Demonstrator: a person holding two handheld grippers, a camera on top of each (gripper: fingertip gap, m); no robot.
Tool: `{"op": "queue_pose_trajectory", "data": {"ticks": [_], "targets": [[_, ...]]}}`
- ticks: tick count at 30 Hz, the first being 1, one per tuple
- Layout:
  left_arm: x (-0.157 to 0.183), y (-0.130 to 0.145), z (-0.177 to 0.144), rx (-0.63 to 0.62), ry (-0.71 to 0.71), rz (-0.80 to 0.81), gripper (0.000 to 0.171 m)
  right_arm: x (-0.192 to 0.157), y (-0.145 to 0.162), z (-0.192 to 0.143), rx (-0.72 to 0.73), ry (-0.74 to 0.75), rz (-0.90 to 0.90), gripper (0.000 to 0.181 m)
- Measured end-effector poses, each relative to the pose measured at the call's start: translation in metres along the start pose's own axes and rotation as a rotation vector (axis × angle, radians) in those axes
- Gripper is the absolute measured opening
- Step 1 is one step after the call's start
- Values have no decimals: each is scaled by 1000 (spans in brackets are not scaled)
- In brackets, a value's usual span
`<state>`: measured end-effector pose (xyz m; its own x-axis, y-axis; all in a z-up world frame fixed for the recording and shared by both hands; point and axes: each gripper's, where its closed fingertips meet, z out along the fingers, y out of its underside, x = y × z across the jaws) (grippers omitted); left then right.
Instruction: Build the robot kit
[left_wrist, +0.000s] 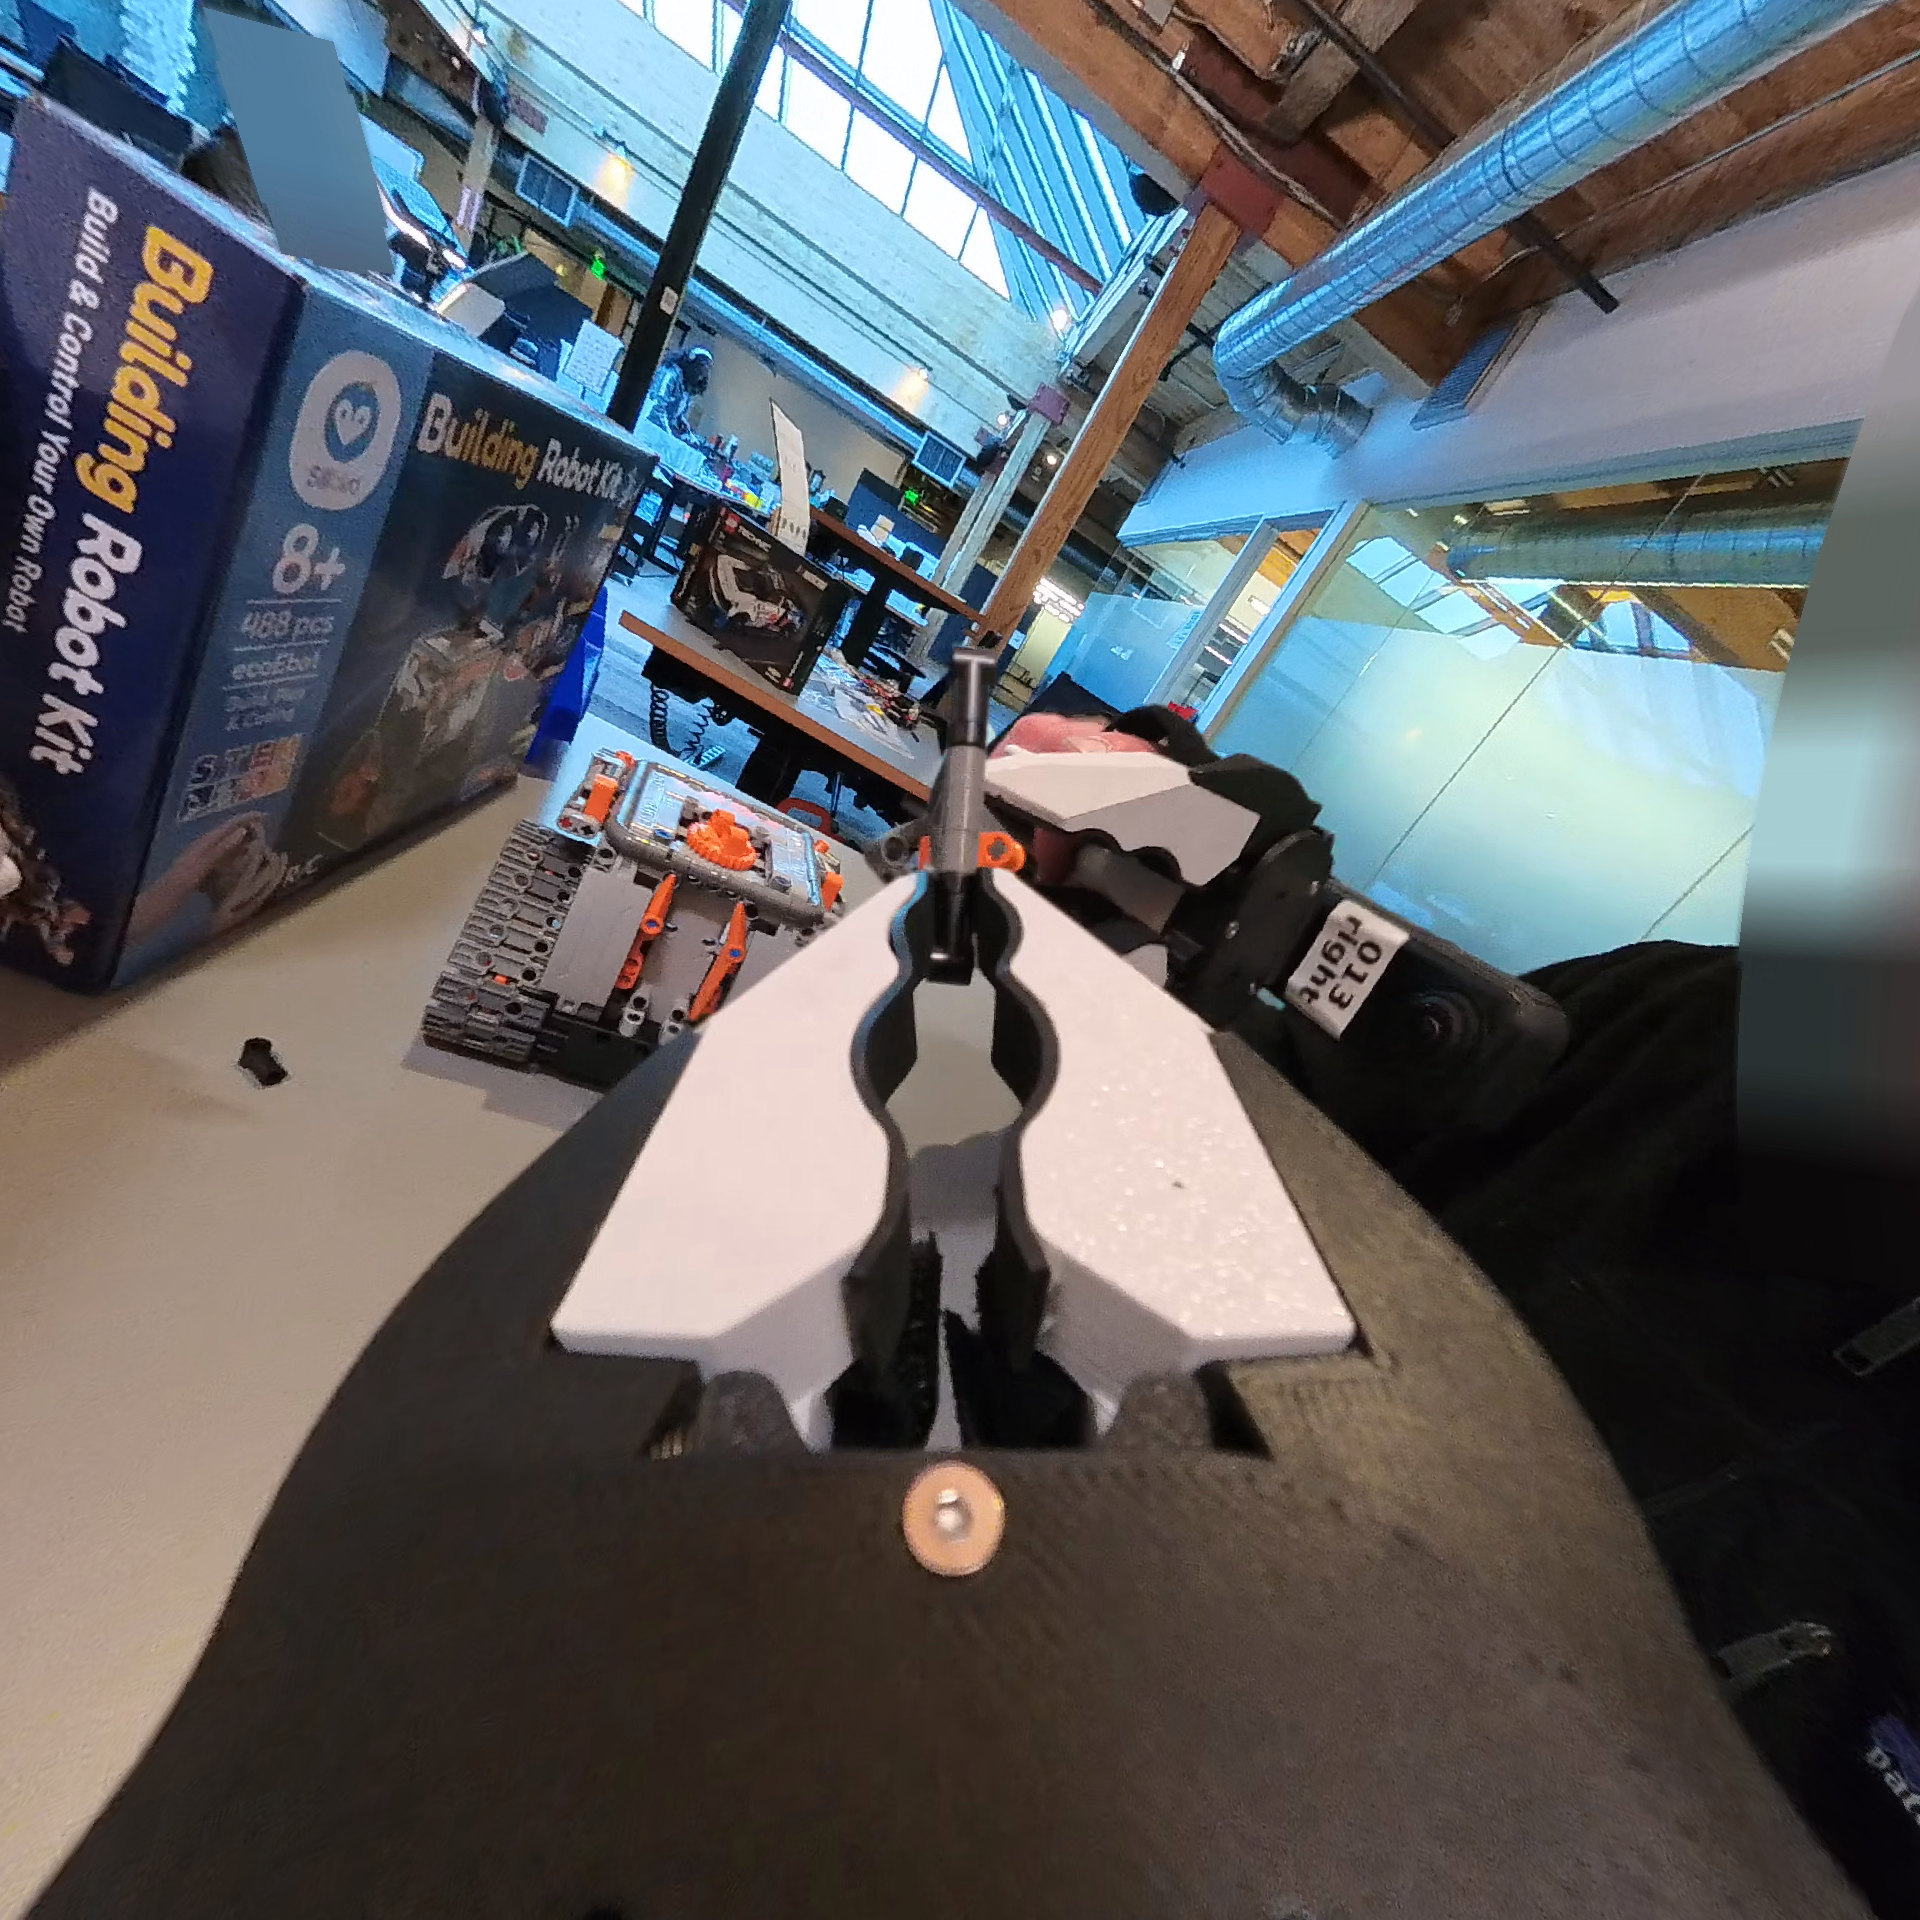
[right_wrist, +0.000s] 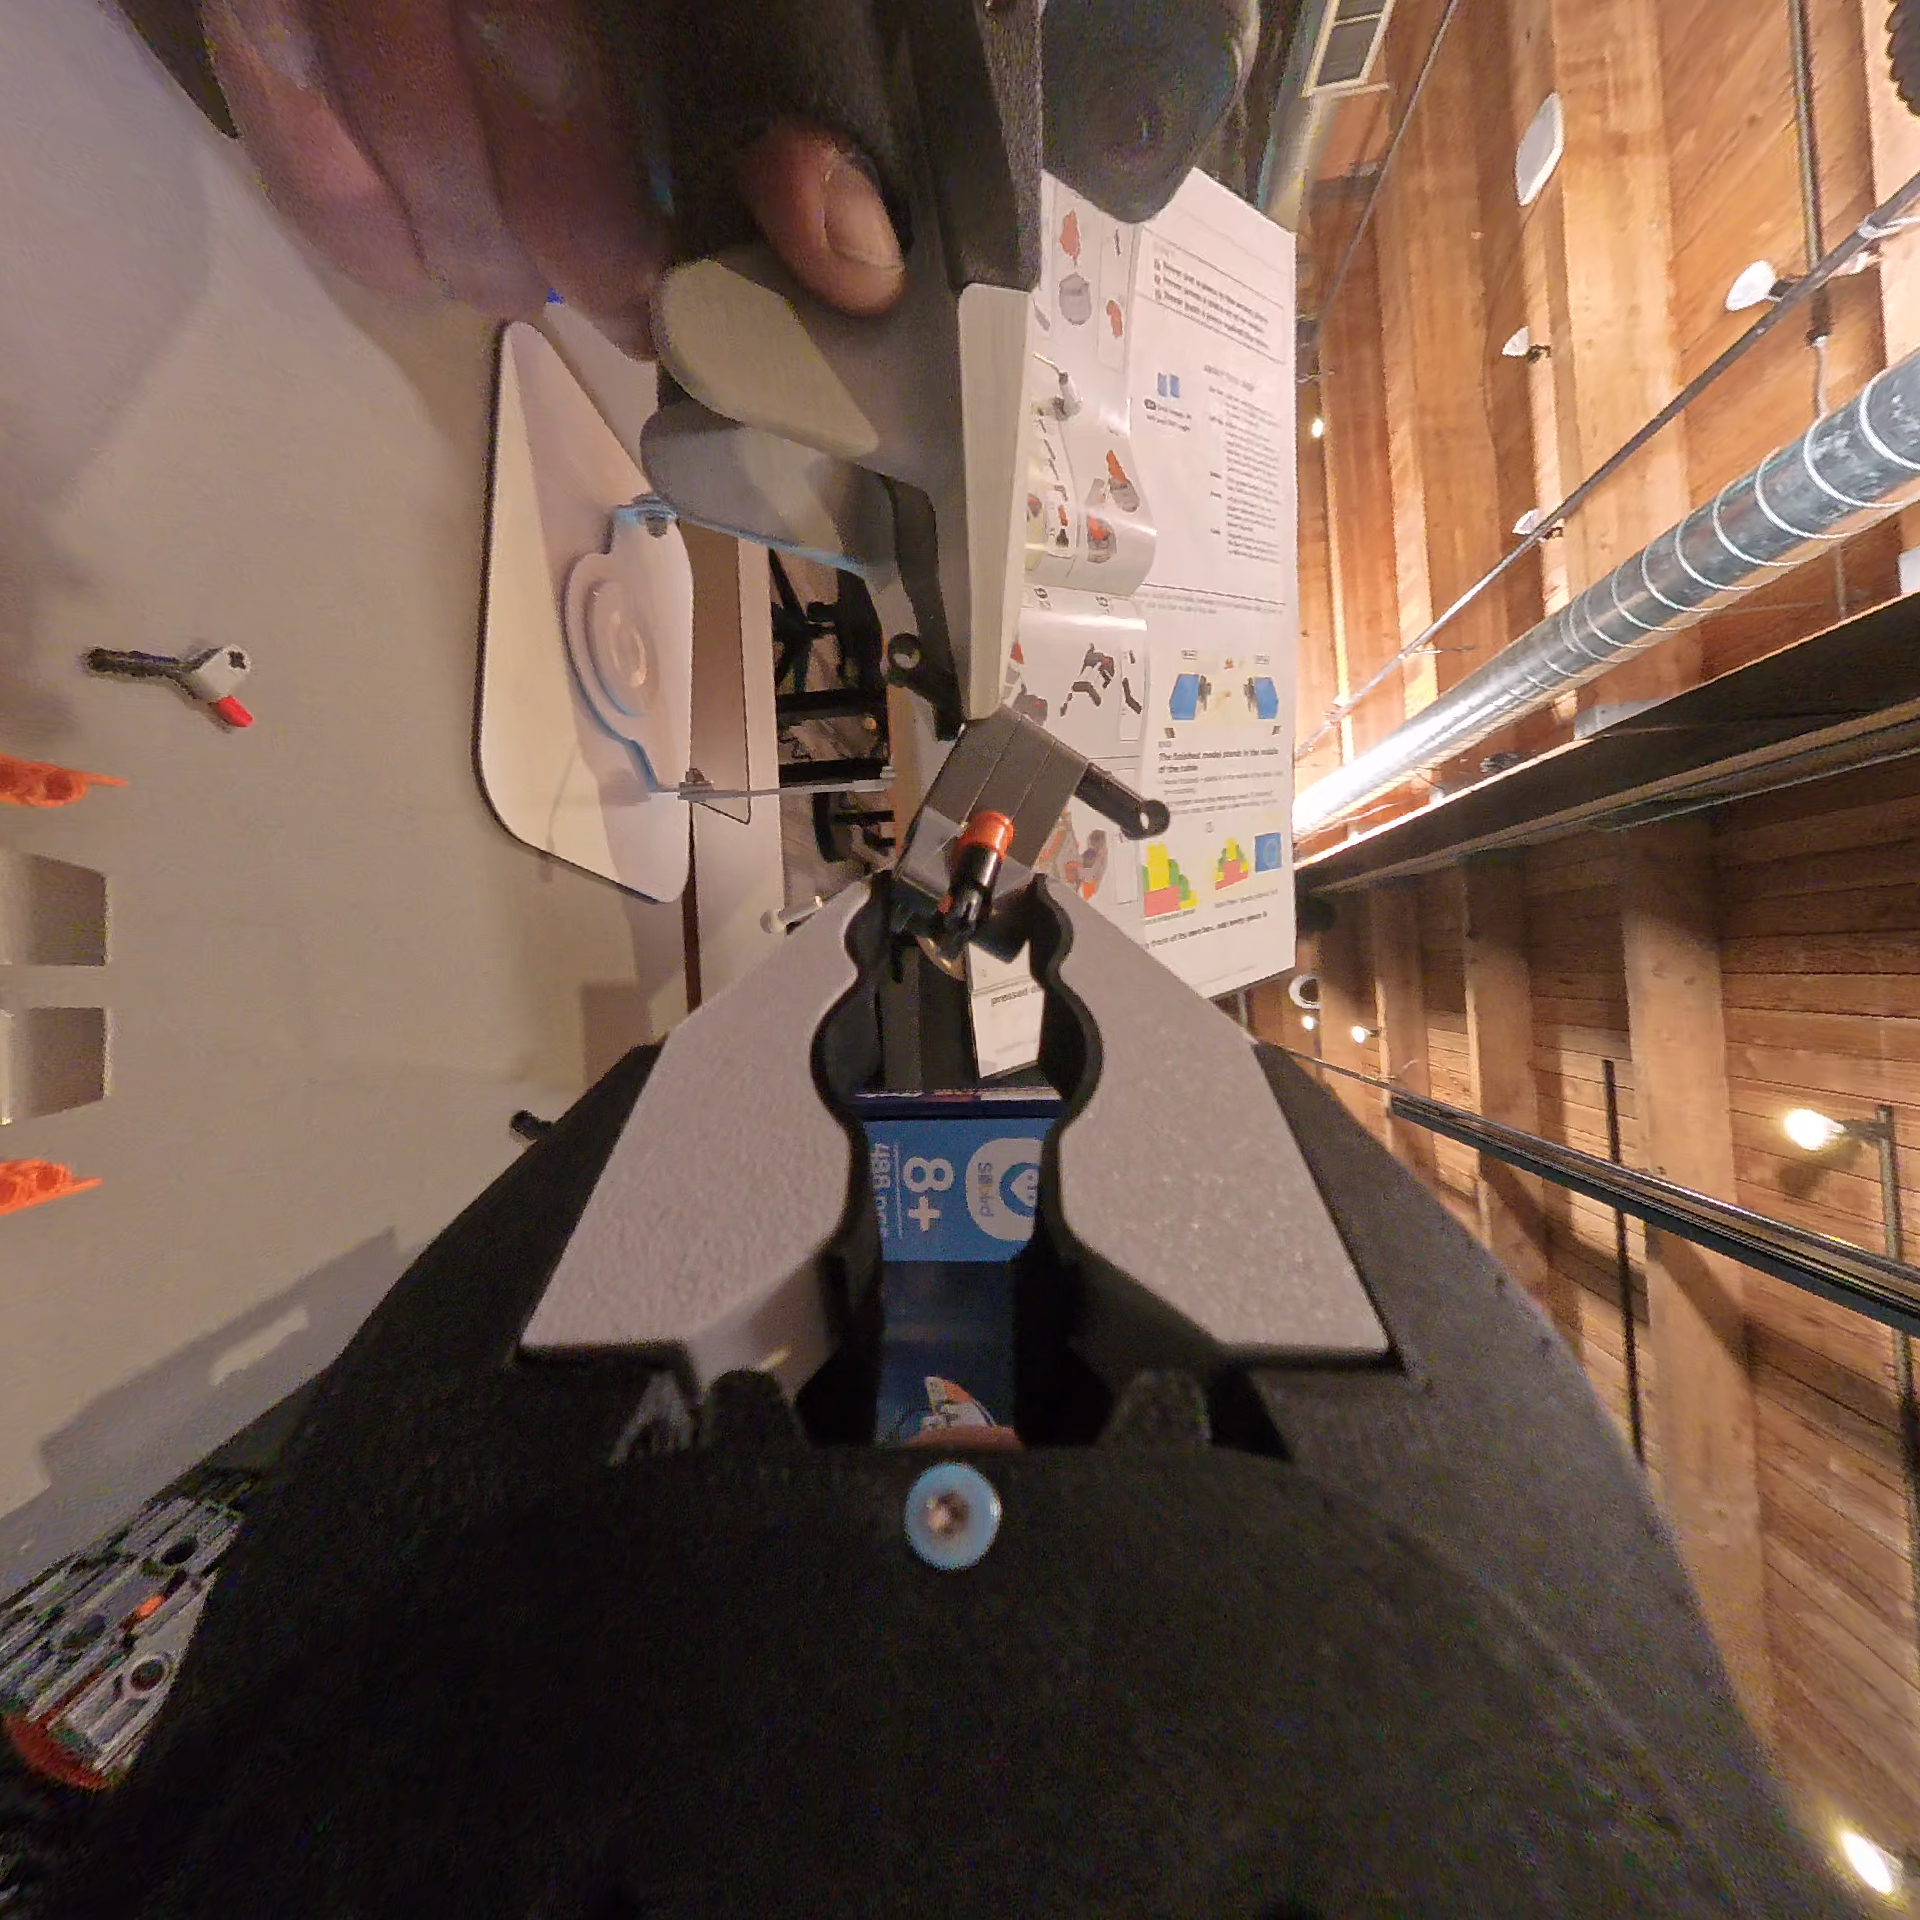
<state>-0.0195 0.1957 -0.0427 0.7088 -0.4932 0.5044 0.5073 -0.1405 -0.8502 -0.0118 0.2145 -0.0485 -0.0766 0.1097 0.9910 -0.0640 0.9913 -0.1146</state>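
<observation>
**Both tongs pinched on one small brick piece above the table**

My left gripper (left_wrist: 954, 914) has its tips clamped on the black pin end of a small grey brick piece (left_wrist: 961, 800), held up off the pale table (left_wrist: 208, 1195). My right gripper (right_wrist: 961, 914) grips the same piece (right_wrist: 997, 790) from the side, near its orange peg (right_wrist: 985, 831). Beyond my left tips the tracked brick robot (left_wrist: 634, 914) sits on the table, just beside the blue kit box (left_wrist: 260, 540). A loose black bit (left_wrist: 262, 1060) lies near it.
</observation>
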Motion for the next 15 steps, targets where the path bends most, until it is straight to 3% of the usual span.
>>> {"op": "queue_pose_trajectory", "data": {"ticks": [7,12,15], "targets": [[-5,5,1,-13,-15,23,9,-7,4,1,24,-145,235,24],[-15,4,-5,-75,-195,314,36,-13,14,3,12,-273,482,24],[-15,5,-7,-140,-301,553,43,-15,16,2,25,-358,654,24]]}}
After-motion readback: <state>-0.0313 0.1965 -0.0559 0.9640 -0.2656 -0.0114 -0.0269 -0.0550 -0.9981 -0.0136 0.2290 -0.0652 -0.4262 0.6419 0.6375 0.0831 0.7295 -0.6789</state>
